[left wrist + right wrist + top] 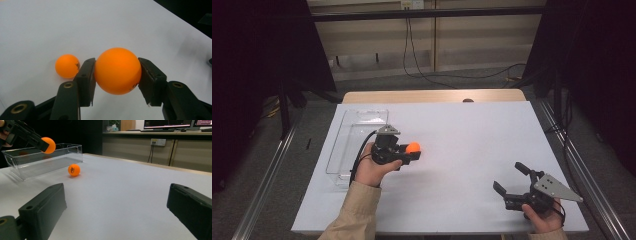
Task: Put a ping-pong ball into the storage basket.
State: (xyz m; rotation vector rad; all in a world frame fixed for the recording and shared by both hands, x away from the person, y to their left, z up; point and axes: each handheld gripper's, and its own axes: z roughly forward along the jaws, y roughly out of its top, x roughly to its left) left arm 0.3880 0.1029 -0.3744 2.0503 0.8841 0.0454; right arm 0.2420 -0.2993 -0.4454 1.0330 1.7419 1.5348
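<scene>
My left gripper point(411, 153) is shut on an orange ball point(117, 71), its pads pressing the ball's two sides, and holds it lifted over the white table point(462, 145) just right of a clear plastic bin point(362, 113). In the right gripper view the held ball point(49, 145) hangs in front of the bin's long wall point(50, 160). A second orange ball point(66, 66) with a dark print lies on the table below and beside it, close to the bin point(74, 170). My right gripper point(508, 176) rests near the front right corner, jaws wide apart with nothing between them.
The bin stands along the table's left side with nothing visible in it. A wooden strip point(432, 96) borders the far edge. Metal rails point(262, 185) run down both sides, and cables point(422, 70) lie on the floor beyond.
</scene>
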